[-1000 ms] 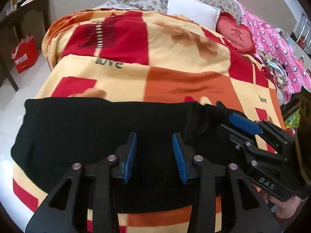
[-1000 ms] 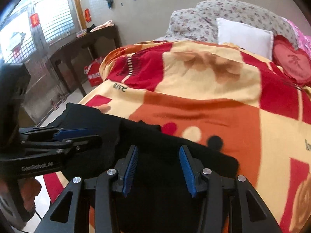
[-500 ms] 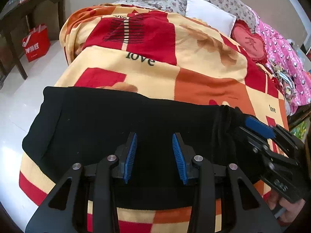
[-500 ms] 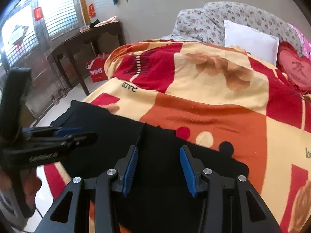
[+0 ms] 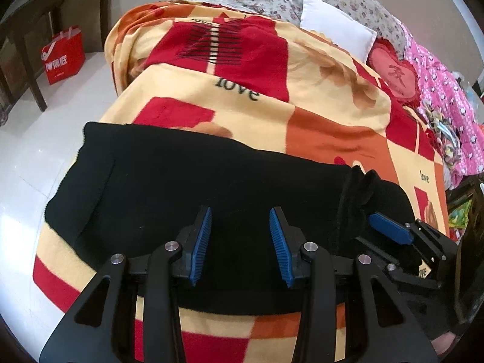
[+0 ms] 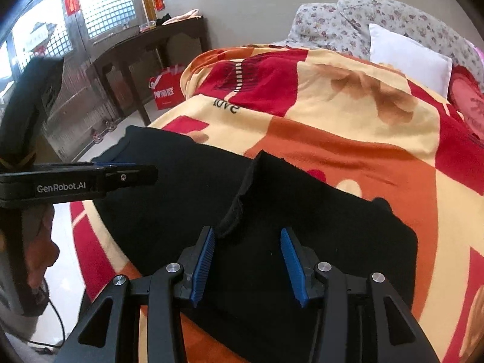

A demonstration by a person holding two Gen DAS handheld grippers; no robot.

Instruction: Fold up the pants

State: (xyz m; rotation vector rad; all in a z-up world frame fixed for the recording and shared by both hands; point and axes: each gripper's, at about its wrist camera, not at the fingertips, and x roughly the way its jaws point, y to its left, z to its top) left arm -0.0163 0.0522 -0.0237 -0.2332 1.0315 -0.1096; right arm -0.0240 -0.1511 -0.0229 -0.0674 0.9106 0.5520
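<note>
Patterned blanket (image 5: 302, 121) covers the bed, pillows (image 5: 335, 36) at its head. Black pants (image 5: 211, 187) lie on the blanket. Left gripper (image 5: 240, 242) and right gripper (image 6: 248, 264) hover above the pants, fingers apart.

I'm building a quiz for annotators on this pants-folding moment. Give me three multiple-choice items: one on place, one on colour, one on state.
1. Where do the black fabric pants lie?
A. on the floor
B. on the red, orange and cream patterned blanket
C. on the dark wooden table

2. What colour are the ribbed pads of the left gripper?
A. blue
B. green
C. white

3. How do the right gripper jaws stand?
A. shut on the pants
B. shut on nothing
C. open

Key: 1 B, blanket shows around the pants; 2 A, pads are plainly blue; 3 C, a wide gap separates them.
</note>
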